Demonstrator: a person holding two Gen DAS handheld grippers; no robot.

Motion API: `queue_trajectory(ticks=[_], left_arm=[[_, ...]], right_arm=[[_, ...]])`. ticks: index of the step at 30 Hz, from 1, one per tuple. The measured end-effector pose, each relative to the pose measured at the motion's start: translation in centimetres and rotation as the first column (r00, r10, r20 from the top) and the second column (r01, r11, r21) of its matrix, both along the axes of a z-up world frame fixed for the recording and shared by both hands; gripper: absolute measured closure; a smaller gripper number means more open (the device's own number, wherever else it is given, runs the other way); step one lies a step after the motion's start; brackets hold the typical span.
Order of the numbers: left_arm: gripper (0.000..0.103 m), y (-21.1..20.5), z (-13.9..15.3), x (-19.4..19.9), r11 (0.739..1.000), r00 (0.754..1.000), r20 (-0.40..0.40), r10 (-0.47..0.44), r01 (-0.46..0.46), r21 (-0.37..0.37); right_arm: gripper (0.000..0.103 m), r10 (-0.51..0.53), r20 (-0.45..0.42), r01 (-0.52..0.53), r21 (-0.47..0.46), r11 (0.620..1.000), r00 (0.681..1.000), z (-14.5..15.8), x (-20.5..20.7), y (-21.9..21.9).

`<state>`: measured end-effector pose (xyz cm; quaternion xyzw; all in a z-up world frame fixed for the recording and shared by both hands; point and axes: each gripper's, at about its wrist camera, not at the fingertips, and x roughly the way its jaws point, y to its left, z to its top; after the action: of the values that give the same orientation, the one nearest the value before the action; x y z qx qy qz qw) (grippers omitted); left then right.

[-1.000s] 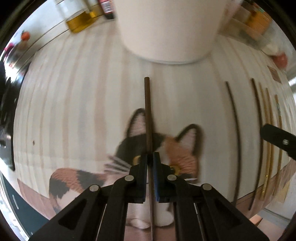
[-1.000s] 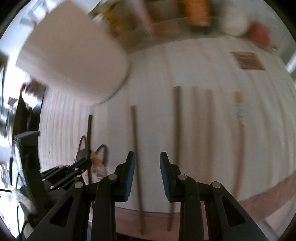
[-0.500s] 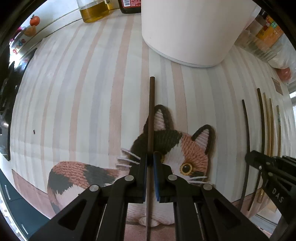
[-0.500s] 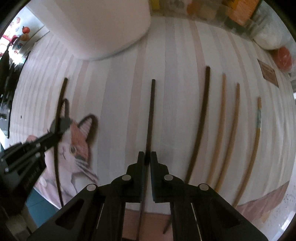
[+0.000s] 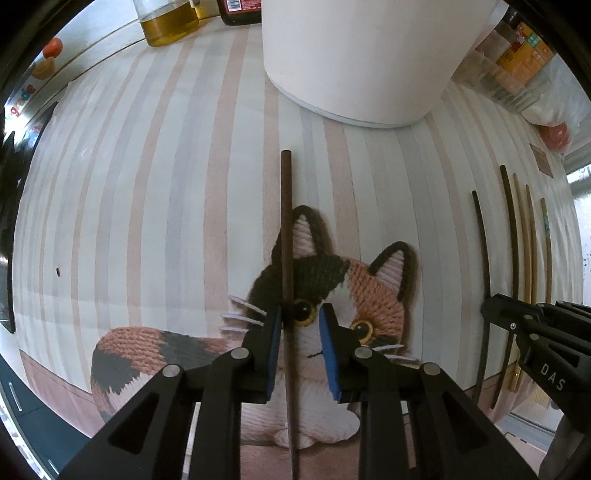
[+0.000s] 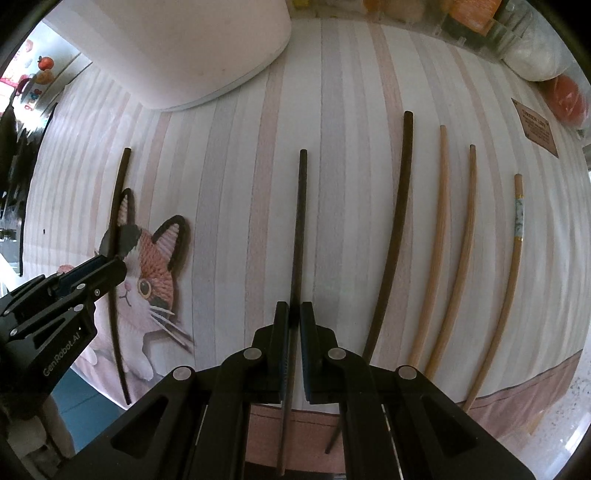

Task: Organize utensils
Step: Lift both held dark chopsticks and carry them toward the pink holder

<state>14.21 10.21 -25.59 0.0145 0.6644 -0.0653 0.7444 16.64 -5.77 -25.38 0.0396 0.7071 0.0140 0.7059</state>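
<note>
Two grippers work over a striped mat (image 6: 332,110) printed with a knitted cat (image 5: 332,288). Left gripper (image 5: 301,325): jaws parted a little, a dark chopstick (image 5: 286,236) running between them along the left pad (it touches or nearly touches that pad; the right pad stands clear of it), so nothing is clamped; the stick lies flat on the mat, across the cat's ear and face. Right gripper (image 6: 294,328): jaws drawn narrow against a second dark chopstick (image 6: 300,221), which passes between the pads and points straight ahead, its far end resting on or just above the mat (which of the two cannot be told). Just right of that stick lie, side by side and apart from one another, a third dark chopstick (image 6: 395,229), two pale wooden ones (image 6: 436,240) (image 6: 461,251), and one with a patterned band (image 6: 515,258) nearest the mat's right edge. Beyond the stick tips stands a large white container (image 5: 362,55), its base on the mat. Farthest back: a bottle of yellow oil (image 5: 170,22) at the left, packets and a red round thing (image 6: 567,98) at the right.
</note>
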Motion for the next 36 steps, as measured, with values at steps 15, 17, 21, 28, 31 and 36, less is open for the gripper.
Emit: queue_trajectory(ticks=[15, 17, 21, 28, 31, 36], left_arm=[[0.099, -0.8, -0.4, 0.1, 0.999, 1.000, 0.017, -0.002, 0.001, 0.037], [0.099, -0.7, -0.4, 0.2, 0.999, 1.000, 0.021, -0.001, 0.000, 0.040], [0.099, -0.6, -0.5, 0.2, 0.999, 1.000, 0.026, 0.009, -0.010, 0.037], [0.099, 1.0, 0.1, -0.1, 0.999, 0.999, 0.034, 0.018, -0.019, 0.034], [0.099, 2.0, 1.2, -0.1, 0.999, 0.999, 0.048, 0.026, -0.027, 0.018], [0.099, 3.4, 4.0, -0.2, 0.999, 0.995, 0.092, 0.034, -0.033, -0.017]], right_arm=[[0.097, -0.001, 0.017, 0.001, -0.030, 1.000, 1.000, -0.9, -0.1, 1.2], [0.097, -0.003, 0.026, 0.004, -0.036, 0.999, 1.000, -1.0, -0.1, 1.5], [0.097, -0.003, 0.046, 0.006, -0.053, 0.999, 0.999, -1.0, -0.3, 2.1], [0.098, -0.039, 0.063, 0.040, -0.012, 0.999, 0.997, -0.9, -0.7, 1.9], [0.098, -0.075, 0.080, 0.072, 0.043, 0.997, 0.994, -0.7, -1.0, 1.3], [0.098, -0.118, 0.147, 0.100, 0.123, 0.987, 0.982, 1.3, -1.4, 0.9]])
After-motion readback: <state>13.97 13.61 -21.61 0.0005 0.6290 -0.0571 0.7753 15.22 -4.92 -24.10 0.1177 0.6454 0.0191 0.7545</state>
